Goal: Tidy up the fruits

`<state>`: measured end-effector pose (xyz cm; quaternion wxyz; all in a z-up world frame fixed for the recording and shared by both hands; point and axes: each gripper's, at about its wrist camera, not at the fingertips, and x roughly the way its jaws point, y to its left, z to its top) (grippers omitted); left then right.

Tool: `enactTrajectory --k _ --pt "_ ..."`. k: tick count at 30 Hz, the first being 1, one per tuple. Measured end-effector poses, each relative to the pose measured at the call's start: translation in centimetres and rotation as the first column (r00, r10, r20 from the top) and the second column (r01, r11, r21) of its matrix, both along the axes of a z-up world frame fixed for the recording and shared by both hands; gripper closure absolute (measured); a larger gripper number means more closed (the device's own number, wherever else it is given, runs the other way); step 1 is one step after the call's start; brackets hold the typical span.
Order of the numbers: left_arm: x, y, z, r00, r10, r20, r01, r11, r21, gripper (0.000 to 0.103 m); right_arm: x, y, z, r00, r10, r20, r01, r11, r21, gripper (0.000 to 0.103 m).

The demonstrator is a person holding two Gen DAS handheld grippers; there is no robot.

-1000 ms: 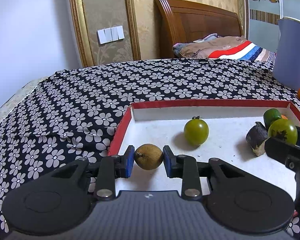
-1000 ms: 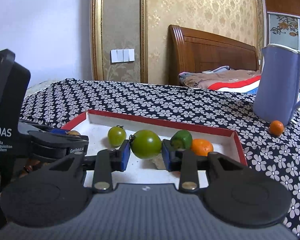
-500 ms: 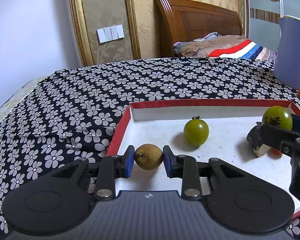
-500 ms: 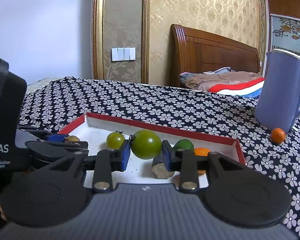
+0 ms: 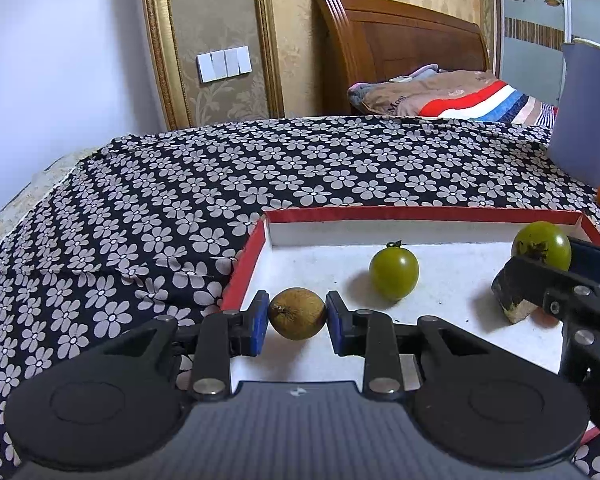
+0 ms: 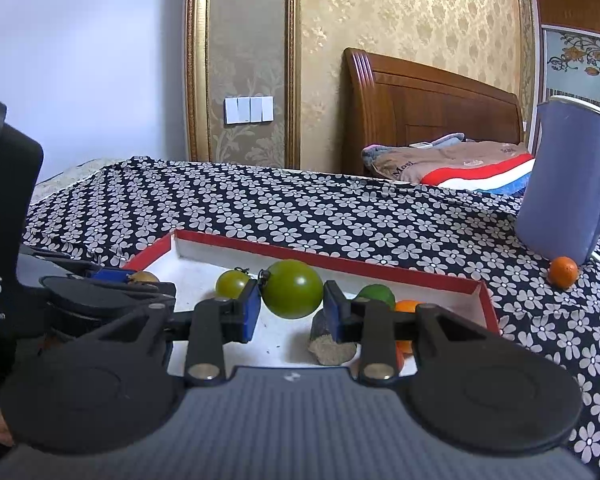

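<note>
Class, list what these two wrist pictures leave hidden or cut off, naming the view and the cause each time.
- Orange fruit in the tray: right wrist view, mostly behind the right gripper.
- Dark chunk: left wrist view, partly covered by the right gripper.
- Brown fruit: right wrist view, only a sliver shows behind the left gripper.
- Blue jug: left wrist view, cut off by the edge.

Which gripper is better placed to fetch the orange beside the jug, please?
The right. The orange lies outside the box, off to the right by the jug, on the right gripper's side. It must first release its green tomato.
</note>
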<state>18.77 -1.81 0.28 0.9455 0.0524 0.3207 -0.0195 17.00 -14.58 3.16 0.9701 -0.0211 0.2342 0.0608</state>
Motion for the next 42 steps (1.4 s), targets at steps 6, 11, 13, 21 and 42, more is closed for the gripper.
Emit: enactTrajectory --k 6,11,13,21,42 --pt "0.2 -0.5 0.3 1.000 -0.011 -0.008 0.011 1.000 0.019 0.073 0.4 0.2 0.3 1.000 -0.007 0.005 0.007 1.000 -0.011 0.071" --pt "1.0 -0.8 0.2 1.000 -0.008 -0.015 0.008 0.999 0.037 0.073 0.9 0.2 0.5 1.000 -0.019 0.009 0.019 1.000 -0.018 0.071" --pt "1.2 -0.8 0.1 1.000 -0.007 -0.021 0.008 0.999 0.031 0.073 1.1 0.2 0.4 1.000 -0.024 0.009 0.025 1.000 -0.019 0.071" --pt "1.5 -1.1 -0.2 1.000 -0.010 -0.007 0.011 0.999 0.031 0.073 1.6 0.1 0.1 0.999 -0.032 0.006 0.032 0.999 -0.010 0.071" --pt "2.1 -0.5 -1.1 1.000 0.011 -0.008 -0.011 1.000 0.024 0.073 2.4 0.4 -1.0 0.999 -0.031 -0.010 0.031 0.999 -0.011 0.071"
